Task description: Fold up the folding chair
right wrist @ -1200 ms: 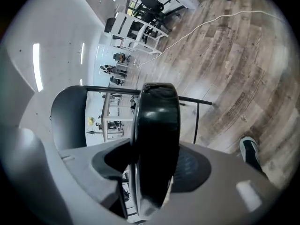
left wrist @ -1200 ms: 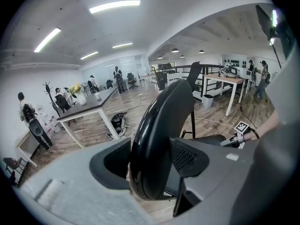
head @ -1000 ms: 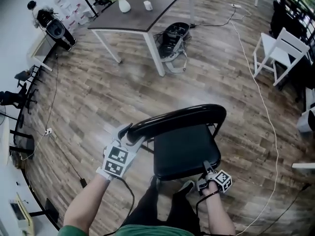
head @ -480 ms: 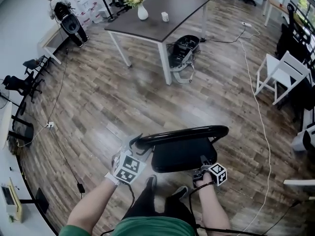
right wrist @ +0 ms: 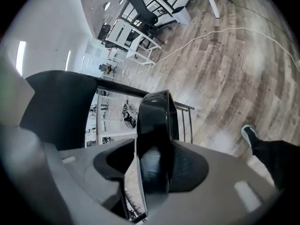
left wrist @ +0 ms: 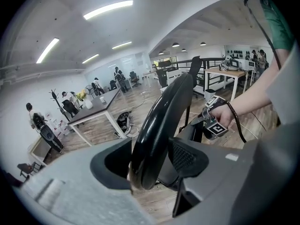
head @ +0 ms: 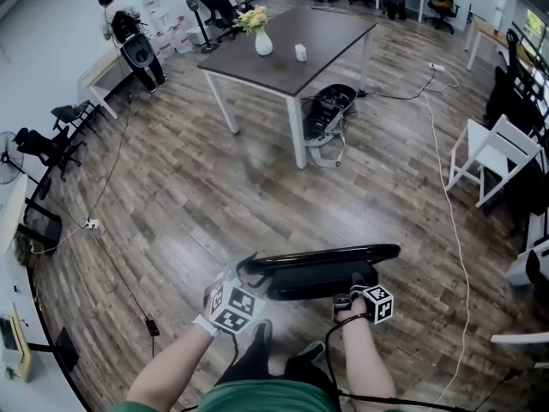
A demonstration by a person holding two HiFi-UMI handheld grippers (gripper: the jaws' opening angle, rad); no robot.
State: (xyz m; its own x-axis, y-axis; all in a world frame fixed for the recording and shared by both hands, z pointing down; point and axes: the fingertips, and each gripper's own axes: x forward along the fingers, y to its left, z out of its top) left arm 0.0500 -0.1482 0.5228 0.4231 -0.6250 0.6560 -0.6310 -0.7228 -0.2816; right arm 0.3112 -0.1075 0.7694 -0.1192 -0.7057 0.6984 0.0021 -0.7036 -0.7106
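The black folding chair stands on the wood floor just in front of me, its seat [head: 319, 282] swung up close under the curved backrest [head: 330, 255]. My left gripper [head: 243, 275] is shut on the backrest's left end. In the left gripper view the backrest [left wrist: 161, 121] runs between the jaws of that gripper [left wrist: 150, 165], and the pads press on it. My right gripper [head: 353, 292] is shut on the seat's front edge. The padded seat edge [right wrist: 155, 125] fills the gap in my right gripper [right wrist: 152, 172]. The chair's legs are mostly hidden.
A dark table [head: 326, 33] with a vase [head: 263, 43] and a cup [head: 301, 53] stands ahead, a black bag [head: 328, 110] at its leg. A white chair [head: 491, 154] is at the right, and a cable [head: 452, 213] runs along the floor. My shoes [head: 262, 335] are under the chair.
The seat has swung up from nearly flat to close against the backrest. My right gripper rose with the seat's front edge. My left gripper shifted slightly with the backrest.
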